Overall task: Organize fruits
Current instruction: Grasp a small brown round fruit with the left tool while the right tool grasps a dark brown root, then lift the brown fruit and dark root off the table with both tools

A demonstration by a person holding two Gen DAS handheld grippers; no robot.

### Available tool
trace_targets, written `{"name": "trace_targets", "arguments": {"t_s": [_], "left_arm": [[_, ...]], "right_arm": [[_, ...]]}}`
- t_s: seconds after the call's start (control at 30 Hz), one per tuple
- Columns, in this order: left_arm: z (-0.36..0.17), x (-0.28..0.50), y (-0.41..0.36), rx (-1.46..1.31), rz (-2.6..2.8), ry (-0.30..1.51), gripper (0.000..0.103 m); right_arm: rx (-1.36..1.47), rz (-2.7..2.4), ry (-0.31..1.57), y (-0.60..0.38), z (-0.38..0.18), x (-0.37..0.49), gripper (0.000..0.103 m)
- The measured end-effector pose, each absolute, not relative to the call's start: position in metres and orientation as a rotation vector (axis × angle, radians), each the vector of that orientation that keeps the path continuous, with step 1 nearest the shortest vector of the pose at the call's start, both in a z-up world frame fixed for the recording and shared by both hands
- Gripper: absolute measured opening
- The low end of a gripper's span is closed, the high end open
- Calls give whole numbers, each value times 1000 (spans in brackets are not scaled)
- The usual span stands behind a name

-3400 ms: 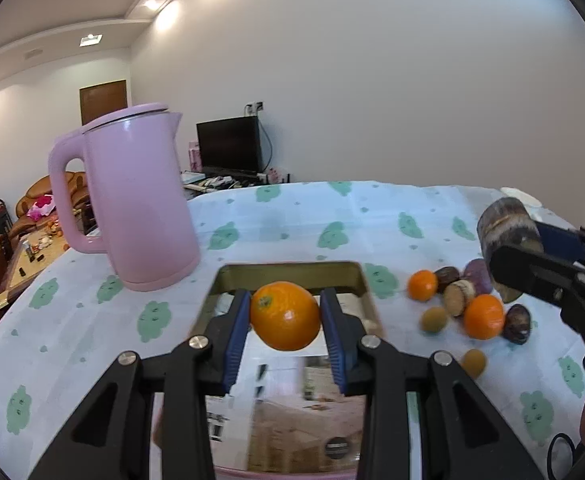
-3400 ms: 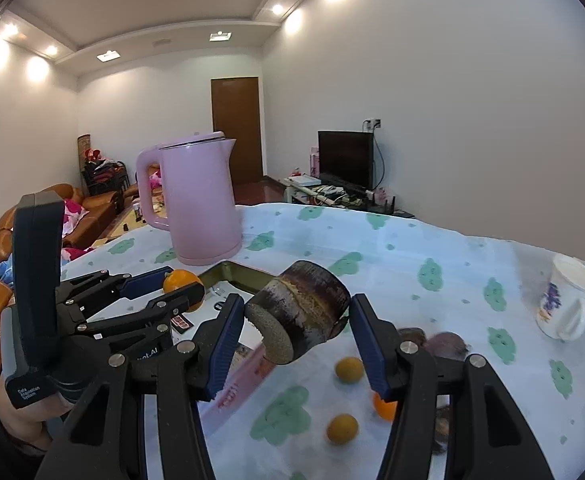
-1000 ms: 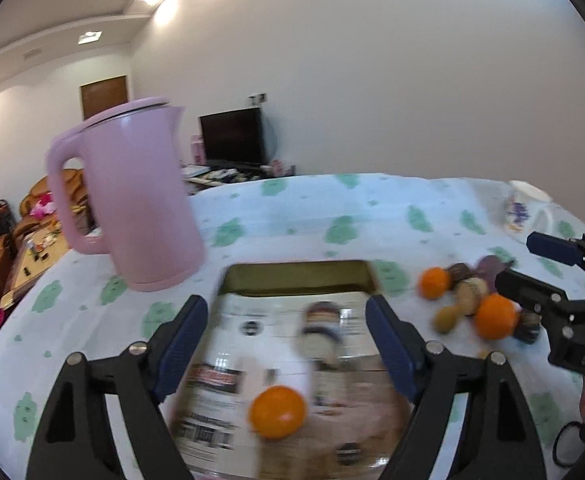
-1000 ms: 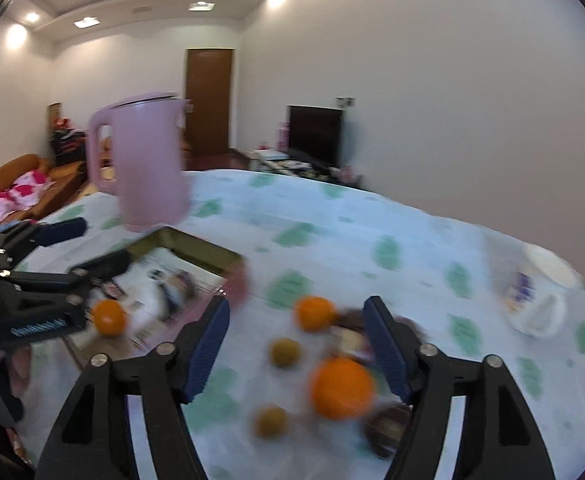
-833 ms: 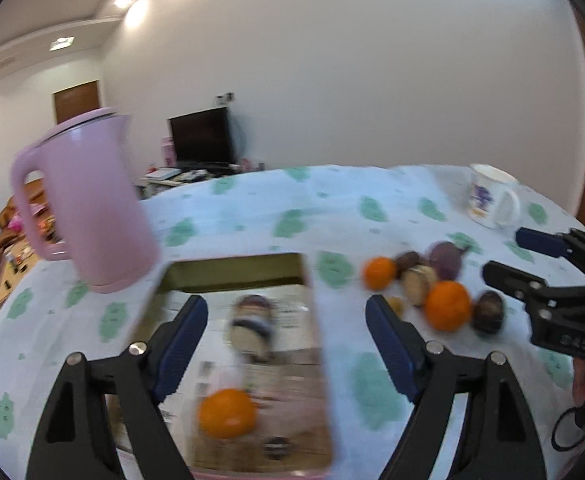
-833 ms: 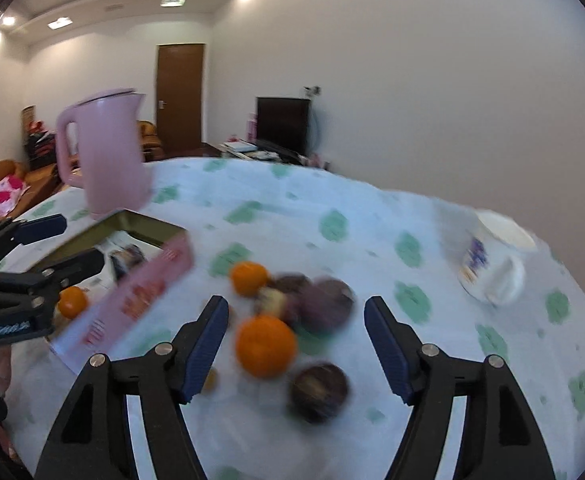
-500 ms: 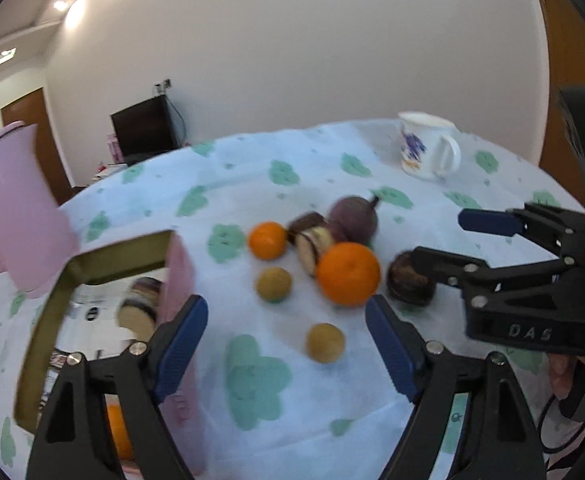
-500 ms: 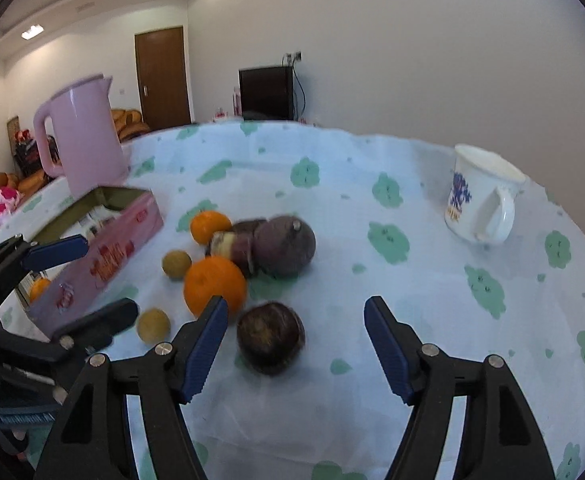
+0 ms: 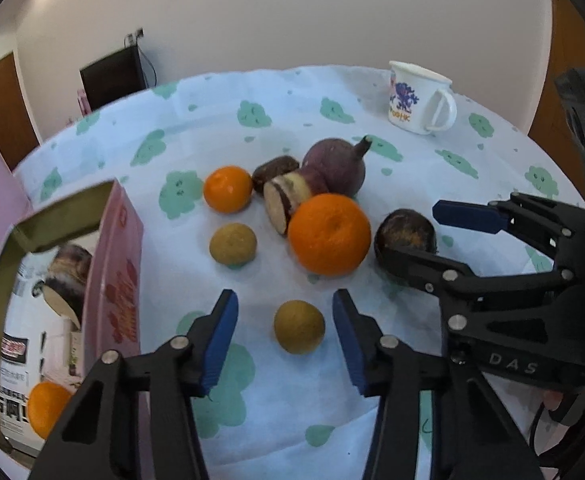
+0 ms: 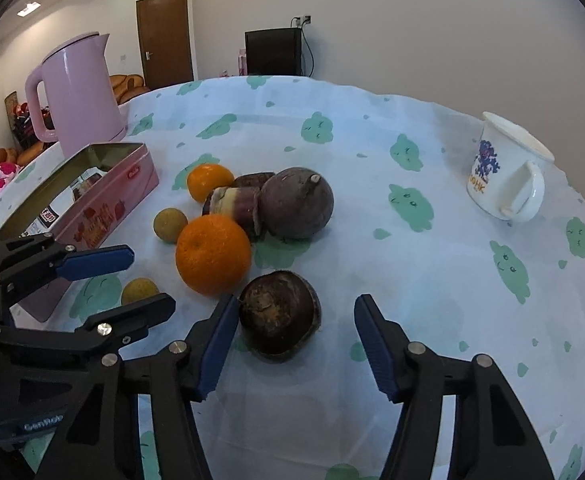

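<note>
My left gripper [image 9: 284, 332] is open, its blue pads on either side of a small tan round fruit [image 9: 299, 332] on the cloth. My right gripper [image 10: 296, 340] is open around a dark brown round fruit [image 10: 279, 322]. A large orange [image 9: 329, 234], a small orange [image 9: 227, 189], a second tan fruit [image 9: 233, 244], a purple round fruit with a stem [image 9: 338, 166] and cut cane pieces [image 9: 286, 198] lie together. The pink tin [image 9: 112, 272] at the left holds an orange [image 9: 46, 410] and a cane piece [image 9: 66, 280].
A white mug [image 10: 504, 174] stands at the right on the cloud-print tablecloth [image 10: 432, 280]. A pink kettle [image 10: 78, 88] stands behind the tin. The right gripper's body [image 9: 512, 312] fills the right of the left wrist view.
Both grippers let go of the orange and the cane piece into the tin, swung right to the fruit pile, and came down around a tan fruit and the dark fruit.
</note>
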State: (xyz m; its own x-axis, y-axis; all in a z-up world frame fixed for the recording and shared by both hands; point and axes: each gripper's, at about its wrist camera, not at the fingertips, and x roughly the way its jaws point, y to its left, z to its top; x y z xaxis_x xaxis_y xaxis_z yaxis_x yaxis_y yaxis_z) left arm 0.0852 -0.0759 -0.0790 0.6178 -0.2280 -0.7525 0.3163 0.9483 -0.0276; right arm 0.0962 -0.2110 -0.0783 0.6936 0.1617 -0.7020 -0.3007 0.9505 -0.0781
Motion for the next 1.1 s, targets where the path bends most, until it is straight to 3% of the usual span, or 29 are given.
{"name": "trace_targets", "arguments": {"t_s": [0.13,0.2,0.27,1.1], "left_arm": [[-84,91,-70,74,-301,886,49],[-83,89,-70,78,-295,879,44],[-83,88,-71,82,-301,876,27],[-68,77,-61,39,-304,768,27]], "right_arm": [[-223,263,771,-206,-80,97,57],[-243,272,792,-202,-83,99,51],[-249,279,805,-201,-85,101,45],[-174,348,692,-210,-69,85,45]]}}
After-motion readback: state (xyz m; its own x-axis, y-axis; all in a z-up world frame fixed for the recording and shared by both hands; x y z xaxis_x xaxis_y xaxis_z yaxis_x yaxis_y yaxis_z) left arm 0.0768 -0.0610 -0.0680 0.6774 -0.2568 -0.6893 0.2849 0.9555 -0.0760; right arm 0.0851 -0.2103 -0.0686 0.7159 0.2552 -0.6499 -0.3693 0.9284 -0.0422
